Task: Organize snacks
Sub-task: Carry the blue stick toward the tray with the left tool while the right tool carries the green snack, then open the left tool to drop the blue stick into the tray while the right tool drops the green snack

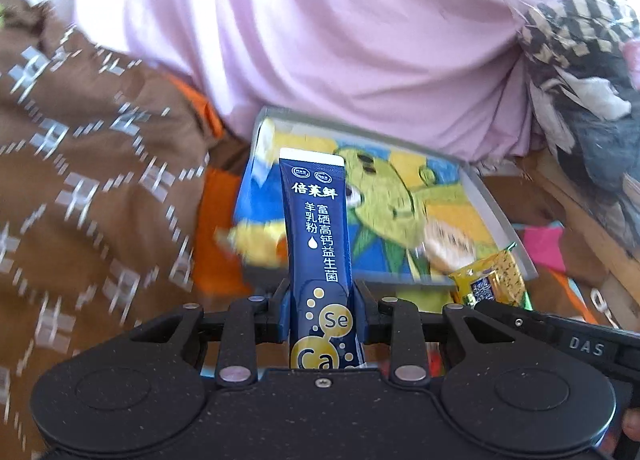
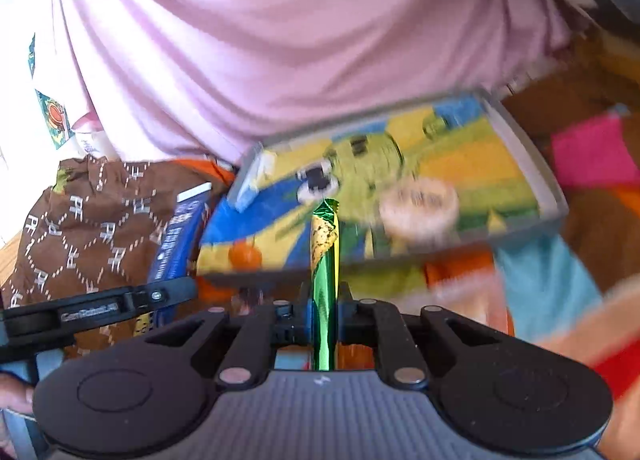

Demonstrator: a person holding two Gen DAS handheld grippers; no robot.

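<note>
My left gripper (image 1: pixel 320 300) is shut on a dark blue stick sachet (image 1: pixel 316 219) with white Chinese text and gold Se and Ca circles; it stands upright between the fingers. My right gripper (image 2: pixel 324 300) is shut on a green and gold foil snack packet (image 2: pixel 325 252), seen edge-on. Both are held in front of a shallow grey-rimmed tray (image 1: pixel 500 215) with a colourful cartoon corn picture. A round pale snack (image 2: pixel 418 203) lies in the tray, blurred. The foil packet (image 1: pixel 492 280) shows at the right in the left wrist view, and the blue sachet (image 2: pixel 180 236) at the left in the right wrist view.
A person in a pink shirt (image 1: pixel 320 27) sits just behind the tray. Brown patterned cloth (image 1: pixel 88 179) covers the left side. Orange, pink (image 2: pixel 592 155) and light blue patches of fabric lie under and right of the tray. Dark checked cloth (image 1: pixel 580 31) is piled at the far right.
</note>
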